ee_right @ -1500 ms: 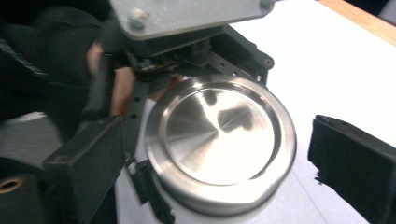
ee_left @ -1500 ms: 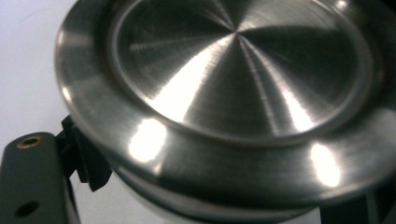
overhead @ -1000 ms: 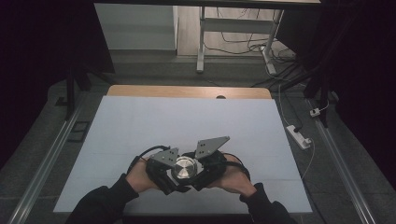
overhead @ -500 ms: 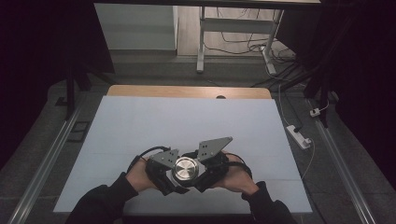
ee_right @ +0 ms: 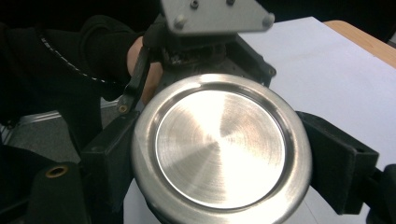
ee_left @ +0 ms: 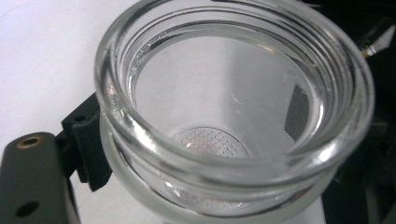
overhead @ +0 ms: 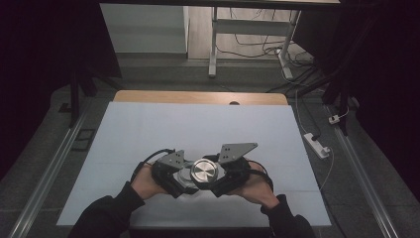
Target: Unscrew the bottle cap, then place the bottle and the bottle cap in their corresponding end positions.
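Both hands met low at the table's point(overhead: 148, 129) near edge, tongs angled inward. Left tongs point(overhead: 173, 174) clamped the open glass jar point(ee_left: 233, 112). Right tongs point(overhead: 229, 171) gripped the steel lid point(ee_right: 219, 147) just beside it, jaws pressed to its rim.

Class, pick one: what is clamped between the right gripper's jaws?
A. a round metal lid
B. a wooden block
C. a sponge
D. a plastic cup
A: in the right gripper view the black jaws press both sides of the round brushed-metal lid.
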Motion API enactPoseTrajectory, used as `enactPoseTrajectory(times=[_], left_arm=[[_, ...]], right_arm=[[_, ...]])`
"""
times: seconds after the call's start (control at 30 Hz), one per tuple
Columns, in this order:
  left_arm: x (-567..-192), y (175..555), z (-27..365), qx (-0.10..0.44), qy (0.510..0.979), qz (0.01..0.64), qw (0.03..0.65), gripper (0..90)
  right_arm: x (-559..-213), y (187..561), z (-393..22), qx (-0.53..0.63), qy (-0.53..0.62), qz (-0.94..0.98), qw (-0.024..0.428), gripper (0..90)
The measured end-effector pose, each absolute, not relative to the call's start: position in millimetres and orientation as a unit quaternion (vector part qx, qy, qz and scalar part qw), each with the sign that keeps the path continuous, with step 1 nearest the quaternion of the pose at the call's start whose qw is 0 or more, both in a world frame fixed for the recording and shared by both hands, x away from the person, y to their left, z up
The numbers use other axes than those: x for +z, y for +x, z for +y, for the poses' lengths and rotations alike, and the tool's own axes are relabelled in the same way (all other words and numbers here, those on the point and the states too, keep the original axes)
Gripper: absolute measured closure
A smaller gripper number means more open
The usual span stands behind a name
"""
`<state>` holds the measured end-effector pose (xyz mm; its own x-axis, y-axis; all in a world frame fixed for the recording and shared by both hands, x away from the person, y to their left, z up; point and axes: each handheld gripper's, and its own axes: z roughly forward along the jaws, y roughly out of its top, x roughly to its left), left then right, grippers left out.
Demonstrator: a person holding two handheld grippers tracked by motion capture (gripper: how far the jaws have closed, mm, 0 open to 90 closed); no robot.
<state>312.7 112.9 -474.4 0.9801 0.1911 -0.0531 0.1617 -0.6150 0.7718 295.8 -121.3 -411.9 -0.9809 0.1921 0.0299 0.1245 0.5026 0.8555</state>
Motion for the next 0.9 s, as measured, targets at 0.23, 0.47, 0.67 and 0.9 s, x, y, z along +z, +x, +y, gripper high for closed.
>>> enactPoseTrajectory(times=[0.23,0.47,0.67,0.9], left_arm=[[-476,322,119,0.036,0.893,0.138,0.428,14.9],[-475,326,123,0.050,0.889,0.156,0.427,14.9],[-475,330,124,0.058,0.883,0.172,0.432,14.9],[-471,336,127,0.068,0.877,0.187,0.438,14.9]], right_arm=[[-415,292,-125,0.486,0.107,0.866,0.045,18.7],[-419,287,-129,0.488,0.112,0.864,0.053,18.7],[-424,283,-131,0.491,0.114,0.862,0.053,18.7],[-429,276,-130,0.491,0.107,0.863,0.052,18.7]])
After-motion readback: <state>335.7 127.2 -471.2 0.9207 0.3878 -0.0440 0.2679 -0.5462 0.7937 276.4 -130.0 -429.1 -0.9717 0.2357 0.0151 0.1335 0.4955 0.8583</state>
